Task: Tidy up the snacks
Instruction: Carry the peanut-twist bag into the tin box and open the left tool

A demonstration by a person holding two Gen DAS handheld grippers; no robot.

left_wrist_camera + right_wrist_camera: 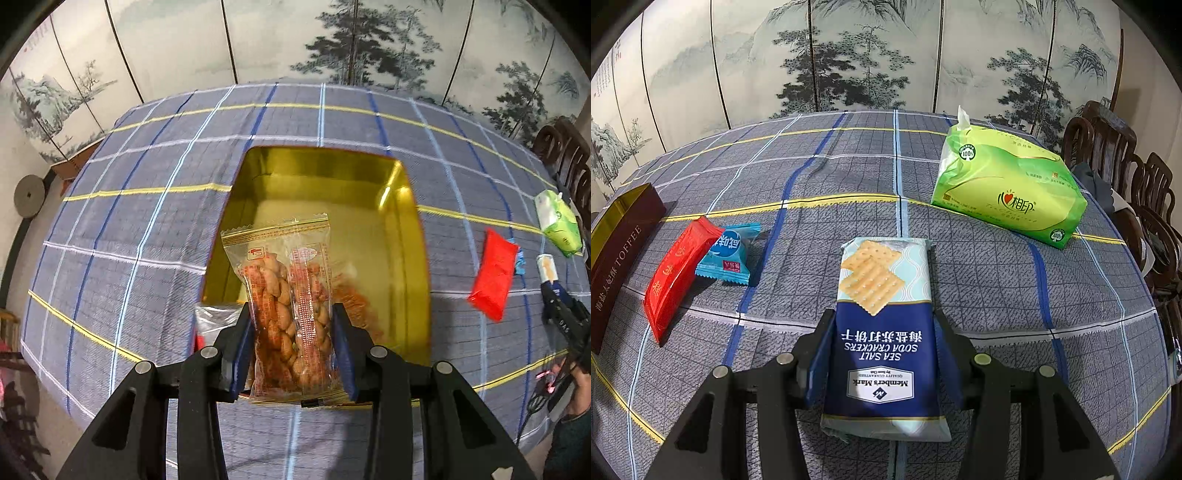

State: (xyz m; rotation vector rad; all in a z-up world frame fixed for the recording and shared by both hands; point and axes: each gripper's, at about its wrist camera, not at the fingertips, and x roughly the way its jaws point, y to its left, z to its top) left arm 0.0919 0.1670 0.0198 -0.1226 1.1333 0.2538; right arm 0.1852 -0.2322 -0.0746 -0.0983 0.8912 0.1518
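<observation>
My left gripper (293, 314) is shut on a clear packet of orange-brown twisted snacks (288, 295) and holds it above the near end of an open gold-lined tin box (369, 221). Another orange snack packet (356, 306) lies inside the box. My right gripper (882, 321) is shut on a blue pack of sea salt soda crackers (882, 332), just above the cloth. A red packet (677, 273) and a small light-blue packet (729, 254) lie to its left, beside the brown outer wall of the toffee box (617, 258). The right gripper also shows in the left wrist view (557, 299).
A blue plaid cloth (979, 280) covers the table. A green tissue pack (1008, 188) stands at the far right. A clear plastic wrapper (214, 317) lies beside the box's near left corner. Dark wooden chairs (1137, 192) line the right side; a painted folding screen (849, 55) stands behind.
</observation>
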